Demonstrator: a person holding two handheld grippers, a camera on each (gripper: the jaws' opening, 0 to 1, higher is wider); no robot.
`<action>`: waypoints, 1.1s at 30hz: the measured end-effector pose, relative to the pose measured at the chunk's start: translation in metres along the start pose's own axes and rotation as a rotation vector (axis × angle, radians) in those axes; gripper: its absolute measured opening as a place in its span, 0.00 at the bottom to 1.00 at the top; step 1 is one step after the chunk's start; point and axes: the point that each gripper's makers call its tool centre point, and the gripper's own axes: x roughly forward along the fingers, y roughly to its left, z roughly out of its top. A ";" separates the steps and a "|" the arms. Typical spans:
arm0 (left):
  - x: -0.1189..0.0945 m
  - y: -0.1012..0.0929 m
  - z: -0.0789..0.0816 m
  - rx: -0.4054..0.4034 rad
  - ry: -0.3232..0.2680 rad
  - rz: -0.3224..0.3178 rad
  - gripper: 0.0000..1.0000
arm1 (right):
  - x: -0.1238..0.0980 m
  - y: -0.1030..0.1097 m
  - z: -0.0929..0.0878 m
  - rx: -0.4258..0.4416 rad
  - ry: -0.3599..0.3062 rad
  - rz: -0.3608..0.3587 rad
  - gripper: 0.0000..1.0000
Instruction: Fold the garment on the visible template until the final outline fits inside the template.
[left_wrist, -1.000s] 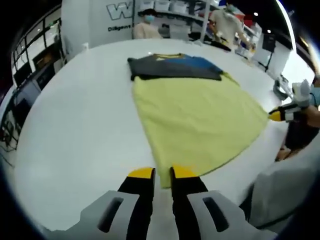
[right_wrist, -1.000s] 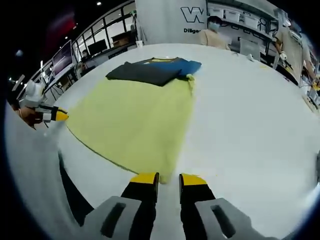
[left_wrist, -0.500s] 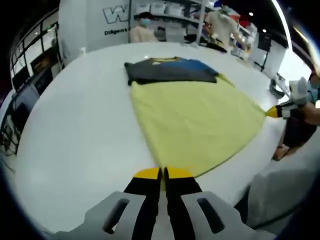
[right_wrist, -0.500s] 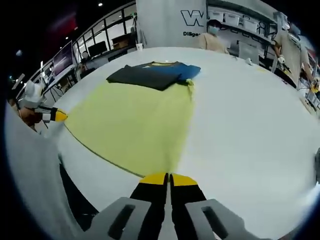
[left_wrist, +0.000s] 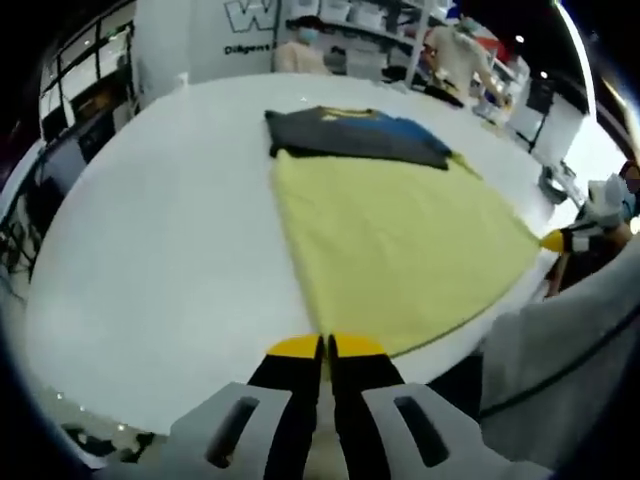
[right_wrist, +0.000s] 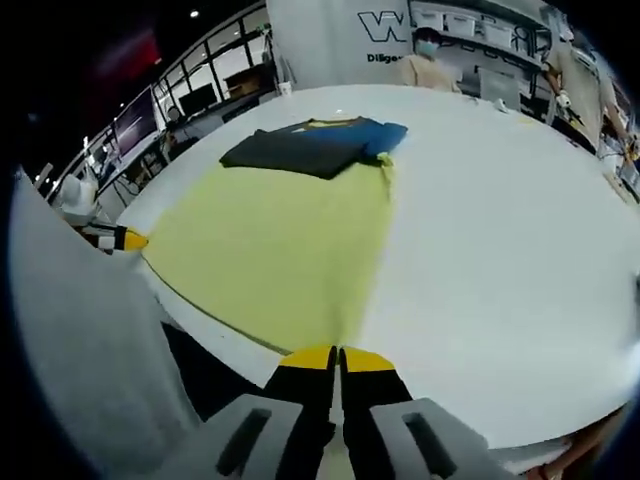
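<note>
A yellow cloth (left_wrist: 400, 240) lies spread flat on the white table (left_wrist: 160, 230). A folded dark grey and blue garment (left_wrist: 350, 135) rests on its far edge. My left gripper (left_wrist: 326, 345) is shut on the cloth's near corner at the table edge. In the right gripper view the same yellow cloth (right_wrist: 270, 245) runs up to the dark garment (right_wrist: 300, 148), and my right gripper (right_wrist: 336, 353) is shut on its other near corner. Each gripper shows small in the other's view, the right gripper (left_wrist: 553, 240) and the left gripper (right_wrist: 130, 240), both at the cloth's side corners.
The round white table (right_wrist: 500, 230) has wide bare surface on both sides of the cloth. A grey sleeve (left_wrist: 560, 370) hangs close by the table's edge. People (right_wrist: 425, 65) stand behind the table near shelves and a white wall.
Both grippers went from open around the cloth's near corners to shut on them. Both cameras have since drawn back, so the table's near edge shows.
</note>
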 end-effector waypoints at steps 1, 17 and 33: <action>-0.002 -0.001 -0.004 0.015 0.010 0.013 0.00 | 0.000 0.001 -0.001 0.001 0.002 0.002 0.00; -0.027 -0.005 0.024 -0.240 -0.102 -0.011 0.00 | -0.021 0.010 0.029 -0.016 -0.072 0.001 0.00; -0.053 0.011 0.150 -0.043 -0.343 0.001 0.00 | -0.050 0.004 0.148 -0.077 -0.322 0.034 0.00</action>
